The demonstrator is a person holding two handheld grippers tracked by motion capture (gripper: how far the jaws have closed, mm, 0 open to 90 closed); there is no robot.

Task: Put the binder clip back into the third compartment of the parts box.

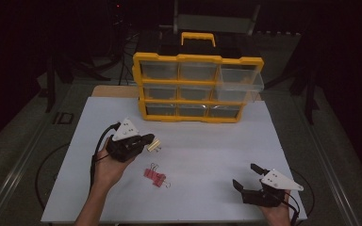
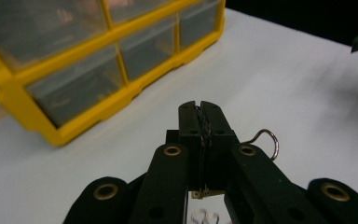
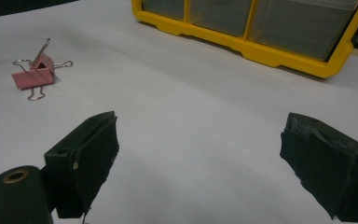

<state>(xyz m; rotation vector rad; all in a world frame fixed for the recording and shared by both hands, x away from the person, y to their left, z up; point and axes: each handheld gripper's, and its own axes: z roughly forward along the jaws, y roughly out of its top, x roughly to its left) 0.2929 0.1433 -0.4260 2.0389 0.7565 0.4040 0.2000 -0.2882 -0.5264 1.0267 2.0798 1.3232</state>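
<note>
White table (image 1: 207, 155) fills a dark room, a yellow drawer organizer (image 1: 198, 87) standing at its far edge. Raised at left, the left gripper (image 1: 147, 142) pinches a pale yellow binder clip (image 1: 154, 146) between pressed-together jaws. Pink binder clips (image 1: 155, 176) lie just below. Right gripper (image 1: 246, 177) rests spread, holding nothing.

You see matt white table covering (image 1: 207, 155), a glossy yellow plastic organizer (image 1: 198, 87) with clear drawers, and pink binder clips (image 1: 155, 176) with shiny wire handles.
</note>
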